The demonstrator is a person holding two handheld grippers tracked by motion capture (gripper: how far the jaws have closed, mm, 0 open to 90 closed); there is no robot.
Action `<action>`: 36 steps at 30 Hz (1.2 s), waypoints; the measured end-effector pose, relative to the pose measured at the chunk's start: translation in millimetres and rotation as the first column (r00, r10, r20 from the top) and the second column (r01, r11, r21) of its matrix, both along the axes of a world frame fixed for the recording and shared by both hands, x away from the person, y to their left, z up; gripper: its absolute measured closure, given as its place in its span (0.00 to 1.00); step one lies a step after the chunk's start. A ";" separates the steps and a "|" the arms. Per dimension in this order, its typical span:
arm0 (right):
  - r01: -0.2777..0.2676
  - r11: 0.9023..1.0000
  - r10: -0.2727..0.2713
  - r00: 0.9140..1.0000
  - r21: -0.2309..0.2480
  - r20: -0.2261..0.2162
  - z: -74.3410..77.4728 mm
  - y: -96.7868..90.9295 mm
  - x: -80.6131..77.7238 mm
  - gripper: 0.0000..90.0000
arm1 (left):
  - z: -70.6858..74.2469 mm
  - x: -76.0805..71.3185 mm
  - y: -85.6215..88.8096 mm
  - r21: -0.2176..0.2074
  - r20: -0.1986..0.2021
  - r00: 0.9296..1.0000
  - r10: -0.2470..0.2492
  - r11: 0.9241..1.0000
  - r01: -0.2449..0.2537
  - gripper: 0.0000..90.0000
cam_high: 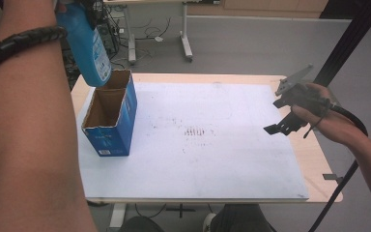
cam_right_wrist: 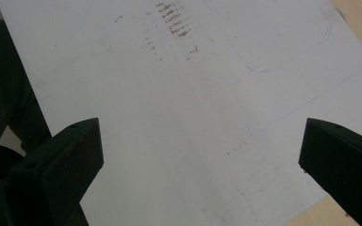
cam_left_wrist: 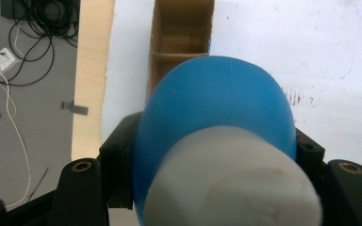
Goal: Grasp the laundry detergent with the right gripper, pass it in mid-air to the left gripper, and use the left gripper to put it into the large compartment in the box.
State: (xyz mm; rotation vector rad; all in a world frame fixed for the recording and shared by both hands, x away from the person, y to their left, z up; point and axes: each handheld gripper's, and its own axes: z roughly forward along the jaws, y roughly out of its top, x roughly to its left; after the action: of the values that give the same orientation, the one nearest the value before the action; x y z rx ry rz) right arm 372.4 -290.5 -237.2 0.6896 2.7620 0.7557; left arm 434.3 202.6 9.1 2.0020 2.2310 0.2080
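A blue bottle (cam_high: 88, 46) with a white cap (cam_left_wrist: 231, 183) hangs over the open top of a blue cardboard box (cam_high: 112, 126), its base pointing down at the box. My left gripper (cam_left_wrist: 212, 155) is shut on the bottle near the cap end, one black jaw on each side. In the left gripper view the box (cam_left_wrist: 181, 33) lies just beyond the bottle, with a cardboard divider inside. My right gripper (cam_high: 277, 116) hovers above the table's right side, open, with nothing between its jaws; below my right gripper (cam_right_wrist: 200, 155) lies the bare white sheet (cam_right_wrist: 179, 108).
The box stands on a white sheet (cam_high: 212, 150) that covers a wooden table (cam_high: 319, 159). A black pole (cam_high: 348, 38) rises at the right. Behind the table are desk legs (cam_high: 186, 43) and cables (cam_left_wrist: 23, 56) on the grey floor.
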 end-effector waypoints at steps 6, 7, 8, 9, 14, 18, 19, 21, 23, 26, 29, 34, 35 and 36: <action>0.004 1.000 -0.004 1.000 0.000 0.002 0.5 -2.4 1.5 0.00 | -2.2 2.0 1.1 0.006 0.001 1.000 0.006 1.000 -0.006 0.41; 0.004 1.000 -0.004 1.000 0.000 0.002 0.5 -2.3 1.6 0.00 | -2.7 2.3 1.4 0.007 0.003 1.000 0.004 1.000 -0.004 0.41; 0.004 1.000 -0.004 1.000 0.000 0.002 0.5 -2.2 1.7 0.00 | -3.1 2.8 1.7 0.006 0.003 1.000 0.007 1.000 -0.007 0.41; 0.004 1.000 -0.004 1.000 0.002 0.000 0.3 -2.1 1.9 0.00 | -3.7 3.1 2.2 0.007 0.002 1.000 0.006 1.000 -0.006 0.41; 0.001 1.000 -0.001 1.000 0.005 -0.001 -0.9 -1.1 2.7 0.00 | -8.4 5.9 3.8 0.009 0.001 1.000 0.012 1.000 -0.012 0.41; 0.001 1.000 -0.001 1.000 0.000 -0.002 -2.2 -0.9 4.2 0.00 | -13.2 8.3 6.8 0.010 0.001 1.000 0.012 1.000 -0.012 0.41; 0.002 1.000 -0.002 1.000 0.001 -0.003 -2.4 -1.0 4.5 0.00 | -14.2 8.7 7.6 0.011 0.003 1.000 0.013 1.000 -0.013 0.41; 0.004 1.000 -0.004 1.000 0.000 -0.004 -2.7 -1.3 5.0 0.00 | -17.9 9.7 10.1 0.010 0.001 1.000 0.019 1.000 -0.019 0.41; 0.005 1.000 -0.005 1.000 0.000 -0.004 -2.9 -1.5 5.3 0.00 | -21.8 10.7 12.4 0.013 0.000 1.000 0.020 1.000 -0.020 0.41; 0.006 1.000 -0.006 1.000 0.000 -0.003 -3.3 -1.3 5.5 0.00 | -29.2 12.6 15.4 0.018 -0.007 1.000 0.020 1.000 -0.020 0.41; 0.008 1.000 -0.008 1.000 0.000 -0.002 -3.4 -0.5 5.5 0.00 | -37.6 14.6 18.2 0.019 -0.018 1.000 0.017 1.000 -0.016 0.41; 0.005 1.000 -0.005 1.000 0.000 -0.001 -3.7 1.0 5.6 0.00 | -50.3 17.9 21.2 0.016 -0.024 1.000 0.018 1.000 -0.017 0.41; 0.006 1.000 -0.006 1.000 0.001 0.000 -3.9 1.0 5.7 0.00 | -52.4 18.5 21.9 0.019 -0.025 1.000 0.012 1.000 -0.011 0.41; 0.007 1.000 -0.007 1.000 0.003 0.001 -4.2 0.9 5.8 0.00 | -54.8 19.2 21.9 0.016 -0.027 0.999 0.016 1.000 -0.016 0.41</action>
State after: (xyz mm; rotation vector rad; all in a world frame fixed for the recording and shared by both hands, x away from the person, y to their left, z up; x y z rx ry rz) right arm 378.2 -289.6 -241.4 0.6994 2.7570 0.7581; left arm 453.5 224.5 -45.7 2.0074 2.2700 0.2017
